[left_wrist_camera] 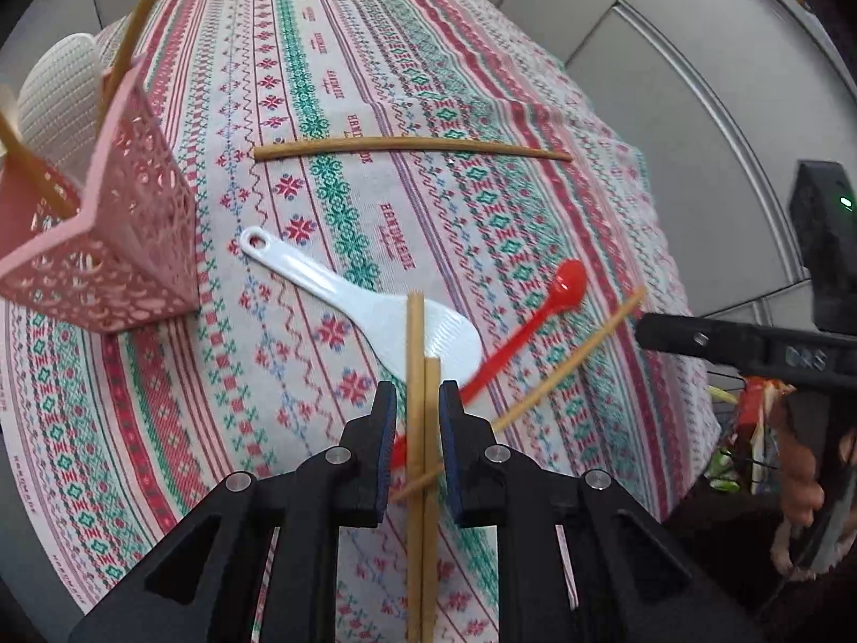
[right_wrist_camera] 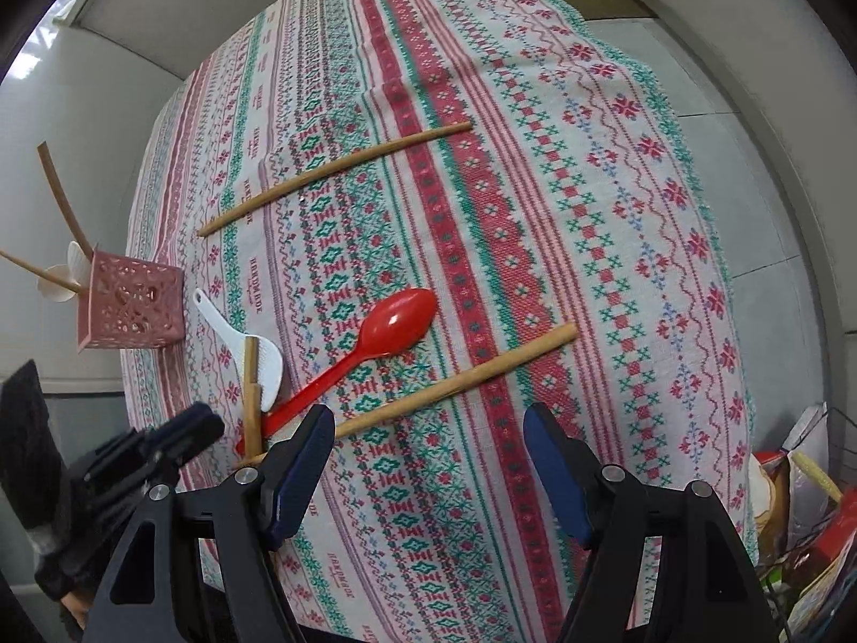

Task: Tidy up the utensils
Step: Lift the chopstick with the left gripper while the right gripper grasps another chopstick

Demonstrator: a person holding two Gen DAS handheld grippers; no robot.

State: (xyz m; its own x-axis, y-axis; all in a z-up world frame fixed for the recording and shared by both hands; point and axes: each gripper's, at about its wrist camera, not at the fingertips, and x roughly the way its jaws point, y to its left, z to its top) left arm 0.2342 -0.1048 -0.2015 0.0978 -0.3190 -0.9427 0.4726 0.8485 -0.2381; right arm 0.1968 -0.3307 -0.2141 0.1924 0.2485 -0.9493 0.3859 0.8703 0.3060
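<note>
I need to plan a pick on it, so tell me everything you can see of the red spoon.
The red spoon looks like glossy plastic, with an oval bowl facing up and a slim straight handle. It lies flat on the patterned tablecloth, bowl away from the grippers. Its handle end runs under the two chopsticks between the left gripper jaws, beside the white rice paddle. A loose chopstick lies alongside, crossing near the handle end.
</note>
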